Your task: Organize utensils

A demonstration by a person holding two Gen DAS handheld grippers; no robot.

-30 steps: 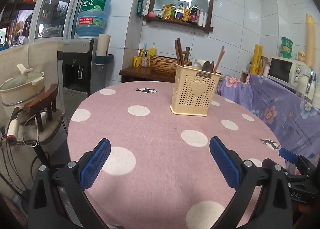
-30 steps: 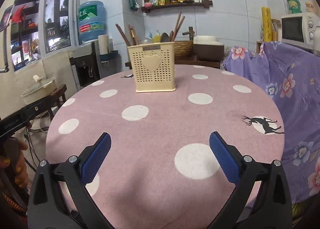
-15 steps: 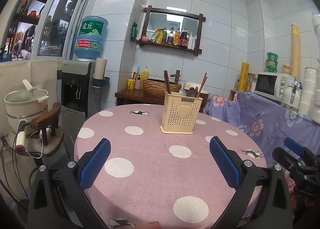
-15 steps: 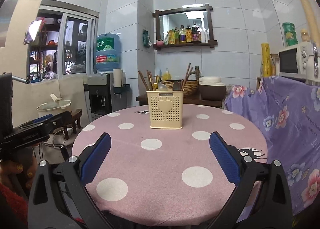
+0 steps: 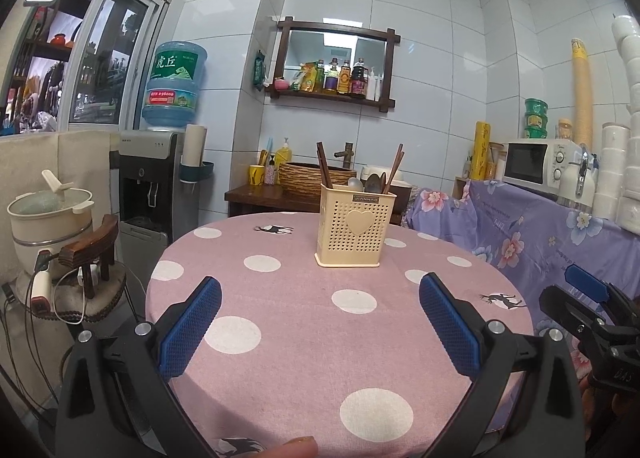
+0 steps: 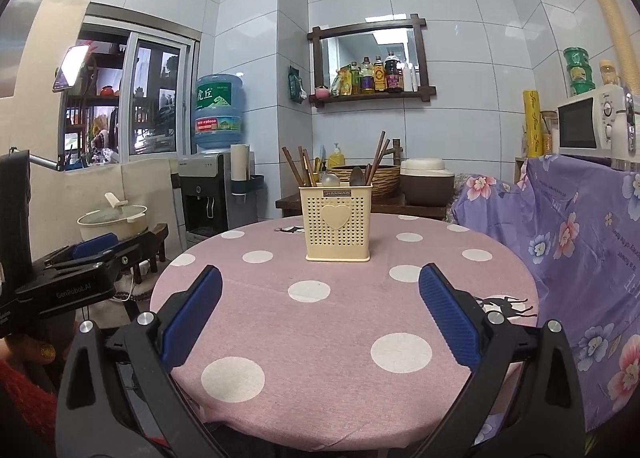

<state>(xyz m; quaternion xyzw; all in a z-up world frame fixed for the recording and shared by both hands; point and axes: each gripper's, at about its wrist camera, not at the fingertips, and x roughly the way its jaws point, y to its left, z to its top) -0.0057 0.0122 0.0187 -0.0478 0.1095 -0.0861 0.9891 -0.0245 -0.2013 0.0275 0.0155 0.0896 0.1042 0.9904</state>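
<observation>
Left wrist view: both the left gripper (image 5: pixel 320 322) and right gripper (image 6: pixel 320 314) are gaping wide, holding nothing, facing the utensil holder (image 5: pixel 355 225) standing toward the table's (image 5: pixel 304 338) far edge.

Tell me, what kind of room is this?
Most likely a small home kitchen and dining corner. A round table in a pink dotted cloth holds a cream utensil holder with chopsticks and spoons; a microwave stands to the right, and a water dispenser stands by the tiled wall.
</observation>
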